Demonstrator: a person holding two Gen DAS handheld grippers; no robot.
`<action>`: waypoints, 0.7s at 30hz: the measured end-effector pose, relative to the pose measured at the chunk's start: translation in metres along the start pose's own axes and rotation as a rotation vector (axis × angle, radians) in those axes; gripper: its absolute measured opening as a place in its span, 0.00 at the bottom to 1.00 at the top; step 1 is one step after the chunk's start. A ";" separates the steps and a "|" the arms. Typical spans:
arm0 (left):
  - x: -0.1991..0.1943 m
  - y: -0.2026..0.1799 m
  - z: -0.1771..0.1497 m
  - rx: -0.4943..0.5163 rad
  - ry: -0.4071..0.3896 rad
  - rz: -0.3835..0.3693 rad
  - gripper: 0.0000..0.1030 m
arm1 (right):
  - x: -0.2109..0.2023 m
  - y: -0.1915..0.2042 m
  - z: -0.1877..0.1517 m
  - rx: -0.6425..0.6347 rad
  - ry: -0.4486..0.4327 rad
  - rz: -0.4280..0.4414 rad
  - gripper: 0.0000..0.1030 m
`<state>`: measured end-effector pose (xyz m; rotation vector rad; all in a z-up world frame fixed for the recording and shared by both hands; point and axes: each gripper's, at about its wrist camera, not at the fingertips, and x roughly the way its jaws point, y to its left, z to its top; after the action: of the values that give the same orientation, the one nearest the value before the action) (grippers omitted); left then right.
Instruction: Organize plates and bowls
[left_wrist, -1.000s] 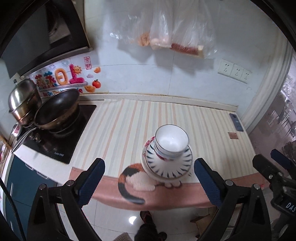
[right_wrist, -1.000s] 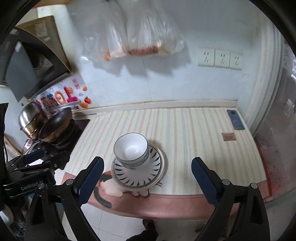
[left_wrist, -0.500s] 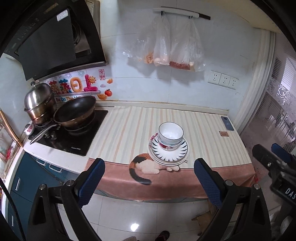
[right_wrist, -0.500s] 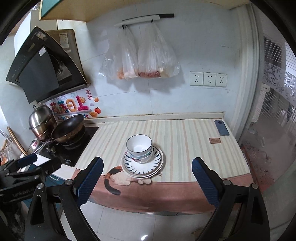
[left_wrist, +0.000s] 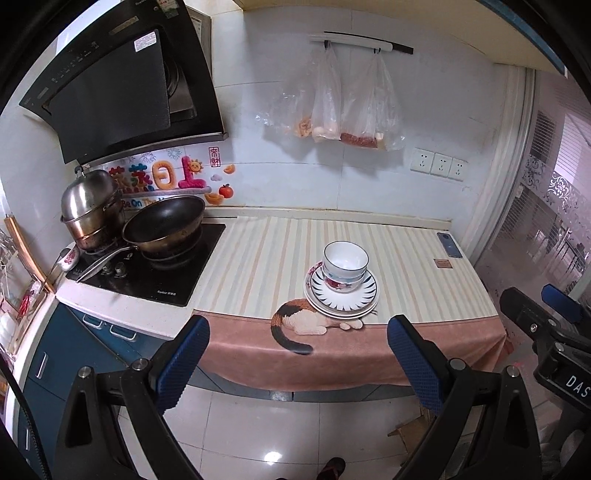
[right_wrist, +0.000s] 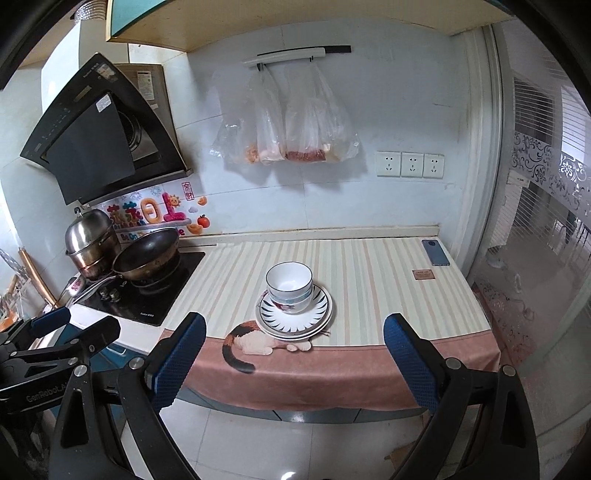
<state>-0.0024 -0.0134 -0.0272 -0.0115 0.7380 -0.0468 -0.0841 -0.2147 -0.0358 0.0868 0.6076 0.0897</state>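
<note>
Left gripper (left_wrist: 299, 360) and right gripper (right_wrist: 295, 354) spread wide, empty, well back from stacked bowls (right_wrist: 290, 286) nested on perhaps three plates (right_wrist: 295, 319) near counter edge.

Left tongs (left_wrist: 298, 360) spread wide, empty, right tongs (right_wrist: 294, 356) likewise

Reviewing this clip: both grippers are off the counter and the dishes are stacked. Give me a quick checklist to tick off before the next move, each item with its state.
1. Left gripper open, holding nothing: ok.
2. Right gripper open, holding nothing: ok.
3. Bowls nested upright on the plates: ok.
4. Stack centred: not ok, the bowls sit toward the left of the plates.
5. Stack fully on the counter: ok, though close to the front edge, on the cloth.
6. Number of plates in the stack: cannot tell.
</note>
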 end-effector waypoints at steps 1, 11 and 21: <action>-0.002 0.001 -0.002 -0.002 0.001 -0.002 0.96 | -0.002 0.002 -0.001 0.000 0.001 -0.002 0.96; -0.010 0.005 -0.008 -0.006 -0.009 -0.003 0.96 | -0.012 0.008 -0.007 0.006 0.004 -0.003 0.96; -0.010 0.006 -0.010 -0.007 0.002 -0.012 0.96 | -0.011 0.013 -0.010 0.011 0.024 -0.013 0.96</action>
<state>-0.0166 -0.0071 -0.0278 -0.0222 0.7400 -0.0558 -0.0993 -0.2026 -0.0364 0.0922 0.6323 0.0753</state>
